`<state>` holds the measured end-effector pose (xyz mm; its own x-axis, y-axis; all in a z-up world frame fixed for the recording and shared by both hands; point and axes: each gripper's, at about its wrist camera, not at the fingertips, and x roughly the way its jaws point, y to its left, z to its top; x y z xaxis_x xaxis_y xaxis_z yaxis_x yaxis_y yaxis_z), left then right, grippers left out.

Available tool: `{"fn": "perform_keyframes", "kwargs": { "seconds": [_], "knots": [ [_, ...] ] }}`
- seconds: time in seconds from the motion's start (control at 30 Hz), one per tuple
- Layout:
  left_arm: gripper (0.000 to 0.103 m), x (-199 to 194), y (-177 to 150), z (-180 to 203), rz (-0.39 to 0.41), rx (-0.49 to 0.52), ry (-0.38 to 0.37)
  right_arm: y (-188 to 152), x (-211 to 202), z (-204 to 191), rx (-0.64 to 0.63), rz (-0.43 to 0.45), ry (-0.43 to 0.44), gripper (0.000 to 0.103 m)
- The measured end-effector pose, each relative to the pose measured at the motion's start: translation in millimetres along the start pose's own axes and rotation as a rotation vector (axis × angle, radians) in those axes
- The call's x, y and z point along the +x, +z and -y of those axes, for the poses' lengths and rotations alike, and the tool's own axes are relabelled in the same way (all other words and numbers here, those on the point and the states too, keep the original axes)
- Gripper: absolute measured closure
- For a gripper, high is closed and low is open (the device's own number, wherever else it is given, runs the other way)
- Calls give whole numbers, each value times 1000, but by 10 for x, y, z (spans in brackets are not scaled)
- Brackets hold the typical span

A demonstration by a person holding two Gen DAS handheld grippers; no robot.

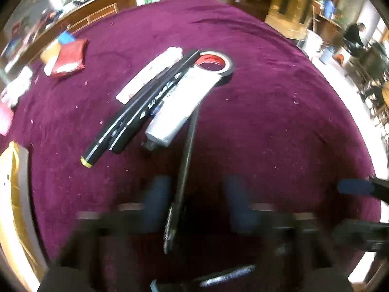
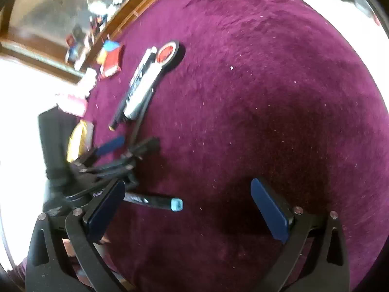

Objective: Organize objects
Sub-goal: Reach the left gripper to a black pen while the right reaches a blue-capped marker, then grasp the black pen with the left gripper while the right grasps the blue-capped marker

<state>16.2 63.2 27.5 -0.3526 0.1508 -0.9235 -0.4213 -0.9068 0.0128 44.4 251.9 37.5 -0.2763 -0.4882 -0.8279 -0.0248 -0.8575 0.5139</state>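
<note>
On the purple tablecloth lies a tidy row: a white flat packet, two black markers, a white tube and a black tape roll with a red core. A thin black pen lies between the blurred blue pads of my left gripper, which is open around it. My right gripper is open and empty. A black marker with a light blue cap lies beside its left finger. The row also shows in the right wrist view.
A red pouch with blue and yellow items lies at the far left. A yellow-and-grey object sits at the table's left edge. Wooden furniture and people stand beyond the table. The left gripper shows in the right wrist view.
</note>
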Motion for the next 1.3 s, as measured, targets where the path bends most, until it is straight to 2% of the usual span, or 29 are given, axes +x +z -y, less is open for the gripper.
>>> {"fn": "perform_keyframes", "kwargs": {
  "seconds": [0.13, 0.27, 0.43, 0.53, 0.63, 0.83, 0.9, 0.93, 1.0, 1.03, 1.1, 1.13, 1.17, 1.23, 1.27, 1.3],
  "knots": [
    [97, -85, -125, -150, -23, -40, -77, -62, -12, -319, -204, 10, -141, 1],
    [97, -262, -231, -428, 7, -156, -178, -110, 33, -613, -361, 2, -184, 1],
    [97, -578, -388, -654, 81, -232, -207, -211, 211, -1009, -599, -17, -239, 1],
    [97, -667, -449, -736, 106, -269, -214, -291, 315, -1152, -691, -20, -253, 1],
    [97, -673, -554, -810, 110, -298, -197, -367, 448, -1309, -786, -35, -260, 5],
    [97, -525, -920, -1025, 26, -376, -165, -528, 800, -1498, -921, -129, -287, 41],
    [97, -388, -989, -1036, -19, -401, -161, -523, 823, -1502, -921, -130, -269, 54],
    [97, -320, -1005, -1021, -37, -406, -162, -497, 830, -1495, -905, -144, -257, 55],
    [93, -318, -997, -982, -11, -402, -154, -447, 827, -1476, -884, -151, -258, 67],
    [88, -313, -974, -960, -2, -403, -154, -412, 823, -1456, -869, -159, -257, 70],
    [73, -300, -932, -913, 23, -406, -171, -332, 818, -1429, -829, -169, -255, 83],
    [62, -295, -907, -871, 36, -400, -172, -293, 813, -1408, -804, -173, -253, 86],
    [55, -284, -883, -801, 46, -377, -157, -254, 806, -1383, -778, -176, -247, 91],
    [55, -247, -825, -562, 46, -269, -57, -202, 782, -1331, -715, -180, -218, 91],
    [76, -228, -798, -517, 48, -235, -39, -171, 767, -1305, -680, -178, -208, 91],
    [98, -231, -790, -484, 51, -217, -53, -149, 755, -1284, -657, -179, -198, 91]
  ]
}}
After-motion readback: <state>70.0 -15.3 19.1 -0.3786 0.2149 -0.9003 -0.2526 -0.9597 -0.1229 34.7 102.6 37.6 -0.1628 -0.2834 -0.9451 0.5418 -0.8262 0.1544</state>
